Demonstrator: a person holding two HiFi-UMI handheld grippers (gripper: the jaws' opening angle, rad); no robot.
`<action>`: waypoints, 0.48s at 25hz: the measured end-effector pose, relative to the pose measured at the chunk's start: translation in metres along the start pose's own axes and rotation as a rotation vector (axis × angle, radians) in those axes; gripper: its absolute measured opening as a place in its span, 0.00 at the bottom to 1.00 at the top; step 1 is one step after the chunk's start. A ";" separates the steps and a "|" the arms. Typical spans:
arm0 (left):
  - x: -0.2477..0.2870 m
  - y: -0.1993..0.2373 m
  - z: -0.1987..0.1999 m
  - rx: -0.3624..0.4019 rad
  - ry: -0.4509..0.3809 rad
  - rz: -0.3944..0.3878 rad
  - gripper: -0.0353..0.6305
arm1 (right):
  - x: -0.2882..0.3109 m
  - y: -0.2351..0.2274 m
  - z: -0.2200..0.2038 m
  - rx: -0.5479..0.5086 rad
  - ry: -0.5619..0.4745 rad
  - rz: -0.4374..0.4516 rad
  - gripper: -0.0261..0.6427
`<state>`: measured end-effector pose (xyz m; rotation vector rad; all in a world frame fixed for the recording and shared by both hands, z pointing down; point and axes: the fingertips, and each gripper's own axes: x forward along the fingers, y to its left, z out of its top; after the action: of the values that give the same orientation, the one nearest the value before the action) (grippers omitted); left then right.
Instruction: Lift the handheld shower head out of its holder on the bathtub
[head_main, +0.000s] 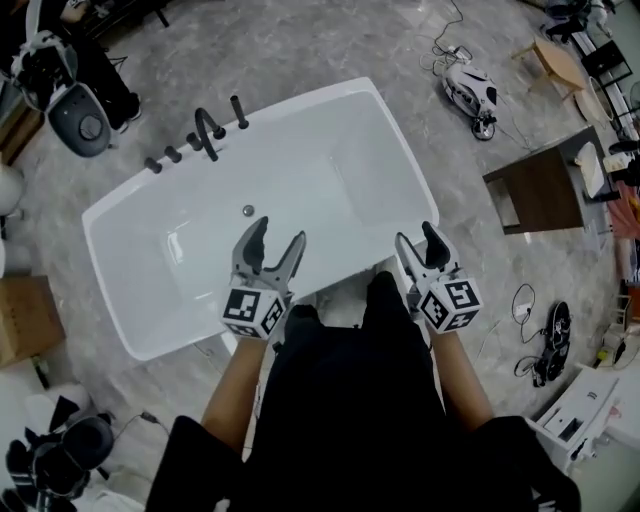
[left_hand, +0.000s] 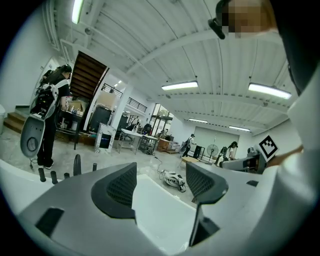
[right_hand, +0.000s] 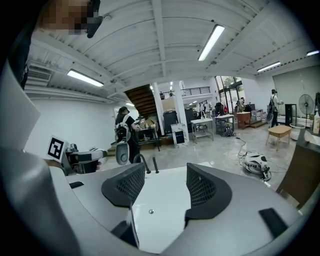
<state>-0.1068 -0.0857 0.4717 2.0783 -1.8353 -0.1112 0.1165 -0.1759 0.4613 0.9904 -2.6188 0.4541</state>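
my left tongs (head_main: 278, 232) hang over the middle of the white bathtub (head_main: 322, 97), jaws spread wide with nothing between them. my right tongs (head_main: 416, 236) sit by the tub's lower rim, right of centre in the head view, just as wide open and empty. the handheld shower head (head_main: 239, 109) stands upright in its holder on the tub's rim at the upper left of the frame, just right of the black spout (head_main: 208, 128) and well apart from both tongs.

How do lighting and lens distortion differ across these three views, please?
Head view: even, soft light, a faint sheen on the bathtub, the room bowing toward the edges. Left gripper view: strong fisheye, black vignette corners, ceiling tube lights blown white. Right gripper view: same curvature and vignette, tube light glaring.
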 end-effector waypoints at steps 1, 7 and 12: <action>0.004 -0.001 -0.004 -0.006 0.006 0.011 0.48 | 0.006 -0.003 0.002 -0.002 0.006 0.023 0.38; 0.053 0.008 -0.022 -0.035 -0.011 0.158 0.49 | 0.068 -0.026 0.030 -0.071 0.008 0.251 0.38; 0.085 0.030 -0.012 -0.047 -0.060 0.326 0.50 | 0.112 -0.041 0.054 -0.127 0.022 0.423 0.38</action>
<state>-0.1188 -0.1684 0.5076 1.7346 -2.1576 -0.1308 0.0554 -0.2915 0.4631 0.3851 -2.7943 0.3811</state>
